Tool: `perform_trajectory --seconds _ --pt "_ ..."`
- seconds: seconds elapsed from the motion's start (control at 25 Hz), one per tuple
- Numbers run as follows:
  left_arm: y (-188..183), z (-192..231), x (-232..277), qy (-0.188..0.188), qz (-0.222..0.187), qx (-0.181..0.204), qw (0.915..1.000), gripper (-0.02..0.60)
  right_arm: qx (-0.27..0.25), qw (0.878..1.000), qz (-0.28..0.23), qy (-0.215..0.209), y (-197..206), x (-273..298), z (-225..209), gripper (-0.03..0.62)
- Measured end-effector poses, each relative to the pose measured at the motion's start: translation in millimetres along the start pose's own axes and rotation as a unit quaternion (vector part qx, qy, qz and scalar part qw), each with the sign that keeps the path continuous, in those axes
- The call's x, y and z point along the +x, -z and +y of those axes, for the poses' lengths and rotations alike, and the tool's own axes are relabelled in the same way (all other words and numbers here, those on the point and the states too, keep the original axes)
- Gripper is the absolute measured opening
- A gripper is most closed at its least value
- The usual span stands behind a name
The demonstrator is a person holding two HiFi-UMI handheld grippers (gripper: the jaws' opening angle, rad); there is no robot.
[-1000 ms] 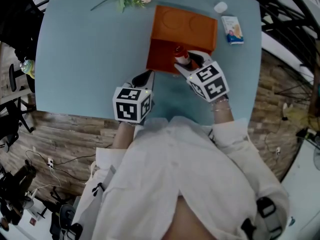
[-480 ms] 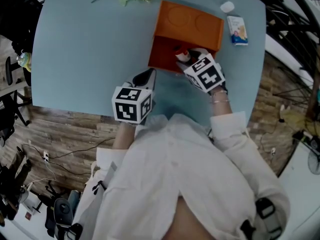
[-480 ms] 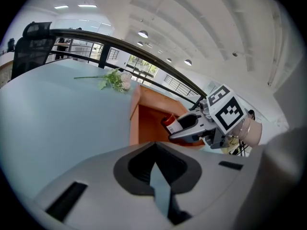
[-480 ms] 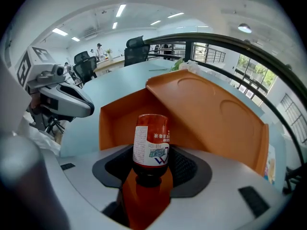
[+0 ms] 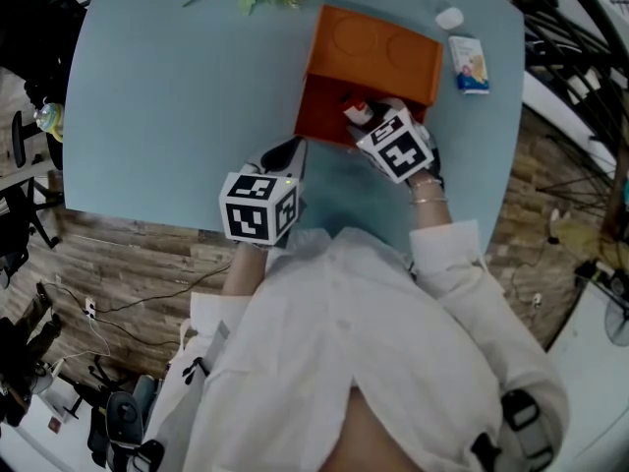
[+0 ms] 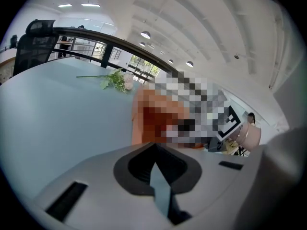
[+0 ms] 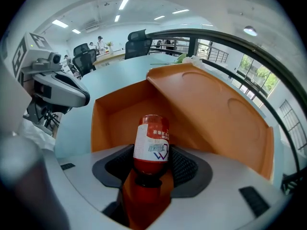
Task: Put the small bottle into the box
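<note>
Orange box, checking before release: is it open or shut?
Open: the orange box has its lid swung open, inside bare behind the small bottle.
</note>
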State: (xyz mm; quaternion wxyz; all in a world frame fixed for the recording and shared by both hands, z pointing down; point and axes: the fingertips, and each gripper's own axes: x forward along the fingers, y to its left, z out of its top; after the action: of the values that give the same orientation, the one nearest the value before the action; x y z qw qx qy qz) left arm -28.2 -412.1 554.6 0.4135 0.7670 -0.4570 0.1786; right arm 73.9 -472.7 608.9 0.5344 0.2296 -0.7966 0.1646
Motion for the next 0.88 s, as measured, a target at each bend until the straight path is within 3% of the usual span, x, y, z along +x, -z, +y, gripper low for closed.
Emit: perform_trajectory --seconds 0.48,0.68,0.88 --pt "-1.4 -3.7 -6.1 0.008 -0.005 0.013 0.9999 0.005 0.023 0.999 -0.039 0.008 -9.0 -19.6 4.2 0.215" --pt "-9.0 -13.3 -5.6 0.016 -0.012 0.030 0.9994 0.005 0.062 0.993 -0.096 0.032 -12.8 -36.6 -7.9 0.215" --pt "-24.6 -27.3 -10.5 0.025 -0.028 0.054 0.9978 0.005 0.108 0.979 -0.169 0.044 -28.6 -73.9 -11.2 0.215"
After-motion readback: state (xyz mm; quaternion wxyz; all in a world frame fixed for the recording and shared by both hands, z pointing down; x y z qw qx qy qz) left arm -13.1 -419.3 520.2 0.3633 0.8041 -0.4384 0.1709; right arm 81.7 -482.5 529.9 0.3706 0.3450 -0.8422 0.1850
